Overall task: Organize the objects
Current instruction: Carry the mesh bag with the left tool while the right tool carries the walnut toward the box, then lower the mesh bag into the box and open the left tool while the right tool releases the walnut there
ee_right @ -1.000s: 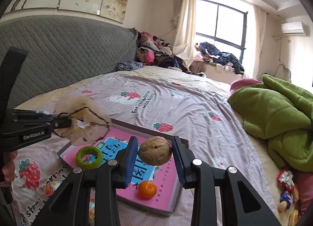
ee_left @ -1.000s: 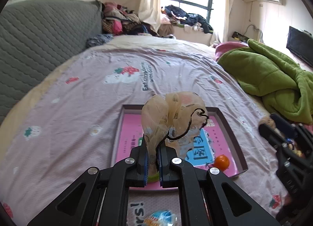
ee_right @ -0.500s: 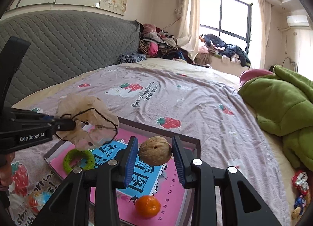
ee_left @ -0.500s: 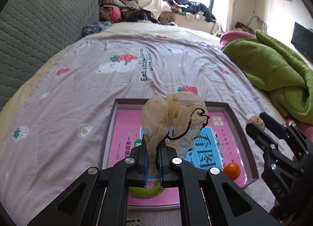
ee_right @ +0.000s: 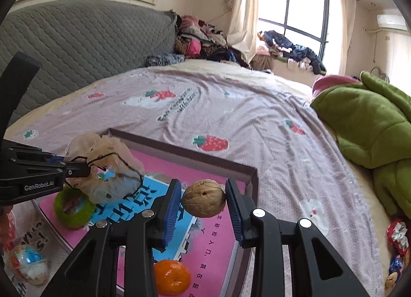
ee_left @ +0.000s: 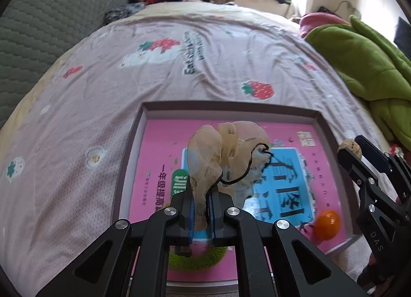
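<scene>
Two grippers are seen over one shallow tray [ee_left: 129, 158] that lies on a bed; one sheer beige pouch [ee_left: 218, 158] with a black drawstring is pinched in the left gripper [ee_left: 201, 209], whose jaws are almost fully closed on its lower end; the pouch stands up from the jaws, its long axis running away from the camera, and it hangs above the middle of the tray. One walnut [ee_right: 203, 201] is clamped in the right gripper [ee_right: 203, 205], the blue pads pressed against both its sides; its long axis lies across the jaws, from pad to pad, and a small dark hole faces the camera; it is held above the tray's far right part. Inside the tray one pink and blue printed booklet [ee_right: 205, 240] is laid flat as a liner; on it are counted one small orange [ee_right: 172, 280] near the near right corner and one green fuzzy ring [ee_right: 73, 209] at the near left, partly hidden by the pouch in the right view. Wrapped sweets lie outside the tray; their count cannot be told. The bed is covered with a mauve strawberry-print sheet [ee_left: 210, 65]; a green blanket [ee_right: 364, 127] is heaped at the right, a grey quilted headboard [ee_right: 77, 37] at the left, and clothes are piled below a window [ee_right: 295, 11].
</scene>
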`<act>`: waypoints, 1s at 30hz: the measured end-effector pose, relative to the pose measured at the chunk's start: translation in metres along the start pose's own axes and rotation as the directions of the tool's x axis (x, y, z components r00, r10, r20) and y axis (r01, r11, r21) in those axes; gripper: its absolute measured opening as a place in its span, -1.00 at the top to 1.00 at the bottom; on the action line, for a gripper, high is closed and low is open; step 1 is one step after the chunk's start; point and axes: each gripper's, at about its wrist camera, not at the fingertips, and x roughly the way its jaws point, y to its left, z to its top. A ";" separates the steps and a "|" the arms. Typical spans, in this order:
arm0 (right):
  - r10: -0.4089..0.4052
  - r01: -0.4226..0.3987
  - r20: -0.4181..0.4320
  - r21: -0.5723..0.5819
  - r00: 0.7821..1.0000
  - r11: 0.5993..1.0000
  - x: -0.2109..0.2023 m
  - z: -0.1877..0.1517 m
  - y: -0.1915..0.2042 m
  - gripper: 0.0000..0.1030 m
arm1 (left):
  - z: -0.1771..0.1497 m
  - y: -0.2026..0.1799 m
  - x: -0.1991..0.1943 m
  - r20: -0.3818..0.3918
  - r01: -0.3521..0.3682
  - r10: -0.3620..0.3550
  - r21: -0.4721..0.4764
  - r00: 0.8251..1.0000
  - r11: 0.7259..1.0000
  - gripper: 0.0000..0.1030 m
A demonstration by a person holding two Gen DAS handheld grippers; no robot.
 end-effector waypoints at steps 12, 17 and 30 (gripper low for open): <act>-0.027 0.028 -0.109 0.004 0.994 1.000 0.032 -0.016 -0.001 0.29 | 0.001 -0.009 0.018 -0.061 -0.051 0.054 0.045 0.997 0.998 0.80; -0.021 0.020 -0.144 -0.010 0.989 1.000 0.041 -0.022 0.003 0.29 | 0.002 -0.007 0.023 -0.078 -0.065 0.068 0.045 0.995 0.997 0.80; -0.052 0.049 -0.177 -0.021 0.983 0.999 0.049 -0.027 0.003 0.29 | 0.007 0.002 0.032 -0.111 -0.036 0.034 -0.008 0.993 0.999 0.76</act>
